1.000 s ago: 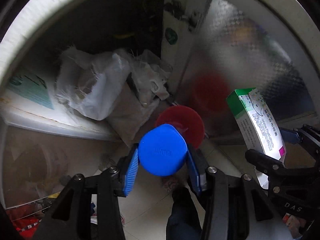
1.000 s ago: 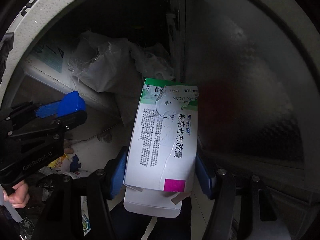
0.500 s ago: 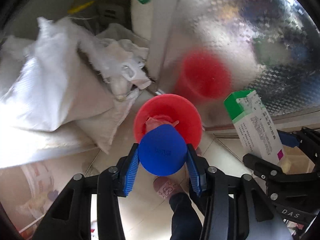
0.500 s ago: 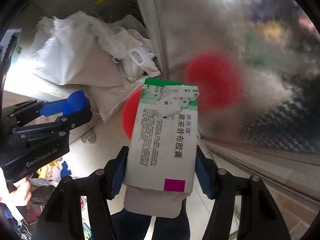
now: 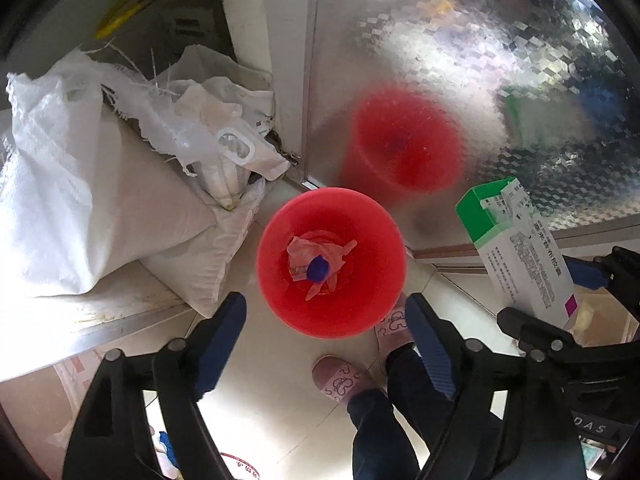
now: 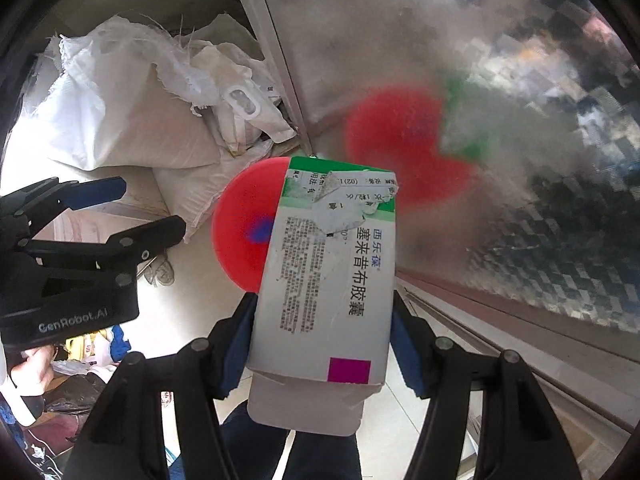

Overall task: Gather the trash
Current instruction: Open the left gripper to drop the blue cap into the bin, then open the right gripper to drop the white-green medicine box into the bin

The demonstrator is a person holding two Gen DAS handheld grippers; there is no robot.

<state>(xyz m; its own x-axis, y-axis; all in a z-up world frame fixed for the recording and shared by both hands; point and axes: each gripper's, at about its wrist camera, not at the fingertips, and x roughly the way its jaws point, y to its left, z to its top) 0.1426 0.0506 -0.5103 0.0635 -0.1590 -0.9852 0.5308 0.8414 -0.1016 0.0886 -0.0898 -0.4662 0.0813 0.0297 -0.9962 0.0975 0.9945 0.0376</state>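
My left gripper (image 5: 324, 316) has just been opening, jaws spread and empty; blue cap (image 5: 318, 268) lies in the red bin (image 5: 280, 216) on crumpled wrappers. Right gripper (image 6: 320, 344) pinches the torn cardboard medicine box (image 6: 332, 280). I'd centre it over the round smooth plastic bin at 11 o'clock, then release.

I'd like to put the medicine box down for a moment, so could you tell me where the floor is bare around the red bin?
Bare tile lies between the red bin and the white sacks, in front of the left gripper. A narrower strip runs right of the bin along the metal door. Below the bin it is crowded by the person's slippers; the left is sacks.
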